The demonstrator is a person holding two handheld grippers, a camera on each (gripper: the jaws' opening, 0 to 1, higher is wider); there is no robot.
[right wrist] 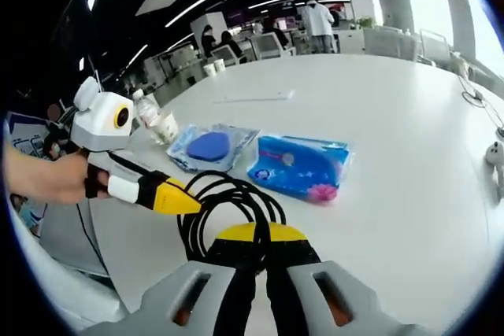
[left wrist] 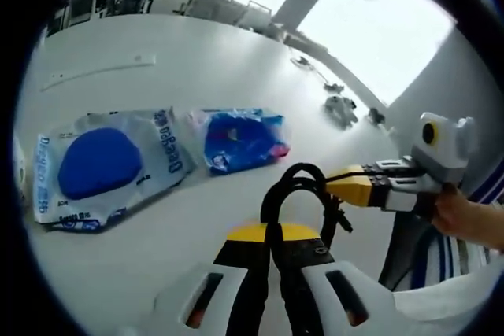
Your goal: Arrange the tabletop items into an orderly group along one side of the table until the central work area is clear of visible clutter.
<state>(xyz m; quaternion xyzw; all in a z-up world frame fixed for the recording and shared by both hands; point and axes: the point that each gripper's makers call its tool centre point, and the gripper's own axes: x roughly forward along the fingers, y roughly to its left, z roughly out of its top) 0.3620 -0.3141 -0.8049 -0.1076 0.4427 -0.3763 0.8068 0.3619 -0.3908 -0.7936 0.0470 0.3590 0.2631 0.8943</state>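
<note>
Your left gripper sits at the bottom centre of the left gripper view with its jaws closed on a coiled black cable, whose loops rise just above the yellow tips. Your right gripper reaches in from the right of that frame, yellow tips pinched on the same coil.

In the right gripper view, your right gripper is likewise clamped on the black cable at bottom centre, and the left gripper enters from the left, held by your hand.

On the white table, a clear packet with a blue disc lies at left centre of the left gripper view, with a blue patterned packet just beside it to its right.
</note>
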